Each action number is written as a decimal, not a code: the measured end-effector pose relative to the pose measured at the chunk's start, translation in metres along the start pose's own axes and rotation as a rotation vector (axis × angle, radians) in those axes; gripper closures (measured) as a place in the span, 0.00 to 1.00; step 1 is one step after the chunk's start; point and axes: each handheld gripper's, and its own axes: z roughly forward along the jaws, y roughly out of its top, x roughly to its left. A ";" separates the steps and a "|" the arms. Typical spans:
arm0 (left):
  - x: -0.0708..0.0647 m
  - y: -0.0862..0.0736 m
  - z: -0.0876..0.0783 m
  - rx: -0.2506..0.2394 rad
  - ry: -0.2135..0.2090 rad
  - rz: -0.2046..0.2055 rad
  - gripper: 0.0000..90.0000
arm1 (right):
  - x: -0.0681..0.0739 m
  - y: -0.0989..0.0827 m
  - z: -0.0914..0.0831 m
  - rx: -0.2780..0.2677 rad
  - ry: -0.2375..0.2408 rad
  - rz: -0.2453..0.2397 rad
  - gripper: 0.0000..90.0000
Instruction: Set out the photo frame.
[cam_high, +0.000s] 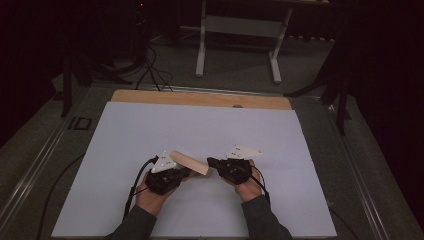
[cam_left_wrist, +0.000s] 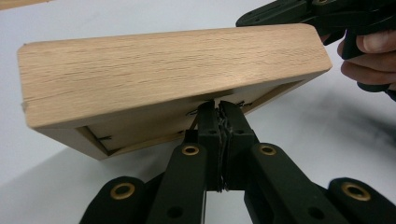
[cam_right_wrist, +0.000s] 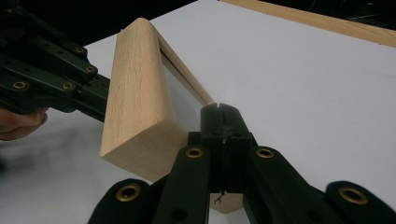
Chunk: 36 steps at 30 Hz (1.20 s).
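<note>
A light wooden picture frame (cam_high: 190, 162) hangs tilted just above the white sheet between my two grippers. The left gripper view faces its back (cam_left_wrist: 173, 70), where my left gripper (cam_left_wrist: 218, 105) is shut, its tips pinching a thin part at the back's lower edge. In the high view my left gripper (cam_high: 186, 172) sits under the frame's left end. My right gripper (cam_high: 210, 162) meets the frame's right end. In the right gripper view the frame (cam_right_wrist: 135, 107) stands on edge, and my right gripper (cam_right_wrist: 219, 109) is shut on its thin inner lip beside the glass.
A white sheet (cam_high: 150, 130) covers the wooden tabletop (cam_high: 200, 98), whose far edge stays bare. Beyond it stands a white stand (cam_high: 240, 30) on a grey floor. Cables (cam_high: 150, 70) run at the far left, and metal rails (cam_high: 35, 165) flank the table.
</note>
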 end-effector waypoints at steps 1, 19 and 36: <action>0.000 0.000 0.000 0.001 -0.001 0.001 0.98 | 0.000 0.000 0.000 0.000 0.000 -0.001 1.00; 0.003 -0.002 0.006 0.020 0.012 0.002 0.98 | 0.003 0.001 0.001 0.010 0.028 -0.013 1.00; 0.011 -0.003 0.009 0.020 0.025 -0.022 0.99 | 0.007 0.000 0.006 0.039 0.057 -0.030 1.00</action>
